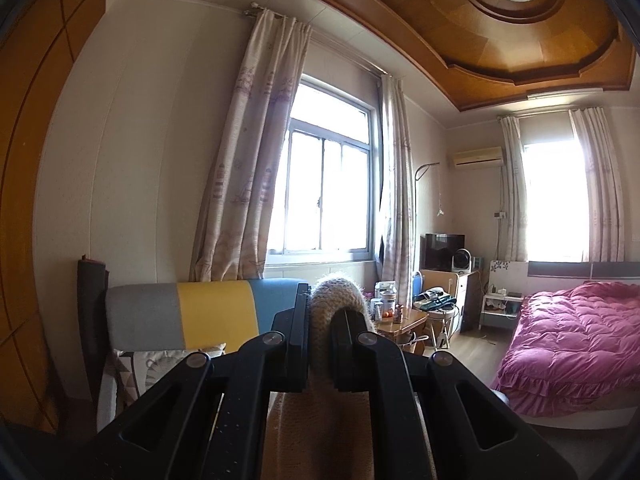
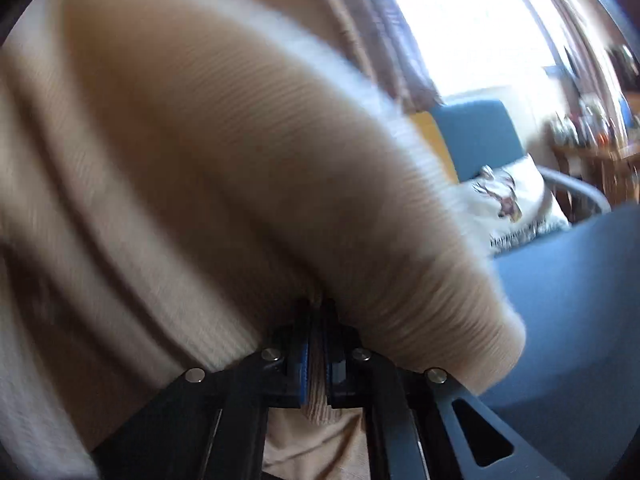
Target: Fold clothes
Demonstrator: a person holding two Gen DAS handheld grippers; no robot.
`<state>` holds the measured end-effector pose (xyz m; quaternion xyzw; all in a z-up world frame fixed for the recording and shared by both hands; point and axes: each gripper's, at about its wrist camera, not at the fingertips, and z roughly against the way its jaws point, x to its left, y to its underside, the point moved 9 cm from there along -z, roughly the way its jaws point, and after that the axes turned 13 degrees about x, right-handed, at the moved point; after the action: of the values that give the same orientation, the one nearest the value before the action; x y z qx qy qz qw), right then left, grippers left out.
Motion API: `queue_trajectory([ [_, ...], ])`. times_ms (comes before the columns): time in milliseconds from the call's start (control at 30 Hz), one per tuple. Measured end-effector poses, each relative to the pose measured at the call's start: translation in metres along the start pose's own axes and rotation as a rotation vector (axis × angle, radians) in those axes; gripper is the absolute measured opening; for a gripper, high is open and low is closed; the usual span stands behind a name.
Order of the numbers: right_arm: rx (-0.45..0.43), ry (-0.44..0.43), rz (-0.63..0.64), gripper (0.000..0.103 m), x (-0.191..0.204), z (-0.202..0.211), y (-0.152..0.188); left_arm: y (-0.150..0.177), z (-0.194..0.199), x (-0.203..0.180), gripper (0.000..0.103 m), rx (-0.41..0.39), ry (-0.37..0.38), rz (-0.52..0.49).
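A beige knitted sweater (image 1: pixel 334 300) is pinched between the two black fingers of my left gripper (image 1: pixel 320 320), which is shut on a bunched fold of it and held high, facing the room. The knit hangs down below the fingers. My right gripper (image 2: pixel 316 320) is shut on the same sweater (image 2: pixel 200 140). Its ribbed hem drapes over the fingers and fills most of the right wrist view, which is blurred by motion.
A sofa with a grey, yellow and blue back (image 1: pixel 192 312) and a printed cushion (image 2: pixel 508 204) stands under the window. A small wooden table (image 1: pixel 400 316) with bottles stands beside it. A bed with a pink quilt (image 1: pixel 572 336) is at the right.
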<state>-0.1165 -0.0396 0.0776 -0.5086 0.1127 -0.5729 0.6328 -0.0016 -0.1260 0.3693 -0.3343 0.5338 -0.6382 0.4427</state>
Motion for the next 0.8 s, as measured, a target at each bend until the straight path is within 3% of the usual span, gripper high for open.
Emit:
queue_trajectory([
  [200,-0.189,0.063,-0.077,0.003,-0.052,0.062,-0.03,0.021,-0.001,0.034,0.008,0.023,-0.022,0.065],
  [367,-0.342,0.126,-0.043,0.002,-0.077,0.126,-0.068,0.054,-0.006,0.057,0.008,0.062,-0.04,0.107],
  [500,-0.304,0.144,0.016,0.0,-0.069,0.133,-0.076,0.107,-0.025,0.08,0.008,0.161,-0.046,0.16],
  [667,-0.243,0.163,0.092,0.0,-0.057,0.138,-0.083,0.233,-0.074,0.138,0.008,0.391,-0.183,0.272],
  [733,-0.128,0.14,0.066,0.013,-0.063,0.108,-0.051,0.29,-0.091,0.165,0.008,0.489,-0.25,0.323],
  [800,0.002,0.129,0.031,0.018,-0.075,0.071,-0.019,0.341,-0.1,0.193,0.008,0.573,-0.322,0.366],
])
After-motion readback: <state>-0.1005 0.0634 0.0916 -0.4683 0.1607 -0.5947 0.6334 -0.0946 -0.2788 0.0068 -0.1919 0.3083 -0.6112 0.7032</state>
